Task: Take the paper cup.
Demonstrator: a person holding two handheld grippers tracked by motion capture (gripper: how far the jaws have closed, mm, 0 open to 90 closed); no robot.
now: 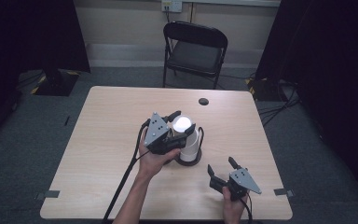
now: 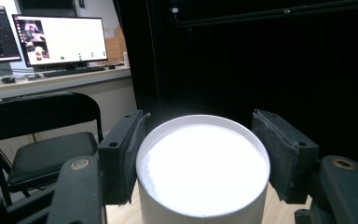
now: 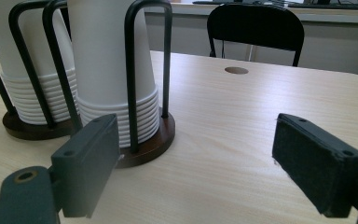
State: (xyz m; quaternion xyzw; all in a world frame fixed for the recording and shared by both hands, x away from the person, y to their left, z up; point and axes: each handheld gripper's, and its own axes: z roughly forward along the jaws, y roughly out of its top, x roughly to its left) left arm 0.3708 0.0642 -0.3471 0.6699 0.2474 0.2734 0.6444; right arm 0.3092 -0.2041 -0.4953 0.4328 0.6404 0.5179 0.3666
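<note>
From the high view, the left gripper (image 1: 182,121) is clamped on the top of a stack of upturned white paper cups (image 1: 189,140), which sits in a wire holder (image 1: 189,159) near the middle of the table (image 1: 102,140). The likely trouble is more than one cup coming away at once, since they nest tightly, or the rim catching on a wire loop and tipping the holder. The right gripper (image 1: 220,168) rests near the table's front edge, jaws apart, holding nothing.

In the left gripper view, both pads (image 2: 131,154) press the sides of the top cup (image 2: 203,172); a hard squeeze could crush it. A folding chair (image 2: 37,140) stands behind.

In the right gripper view, two cup holders stand side by side, the nearer one (image 3: 144,140) just ahead of the open jaws, its black wire loops (image 3: 133,74) hemming the cups. A second stack (image 3: 39,98) crowds close beside it.
</note>
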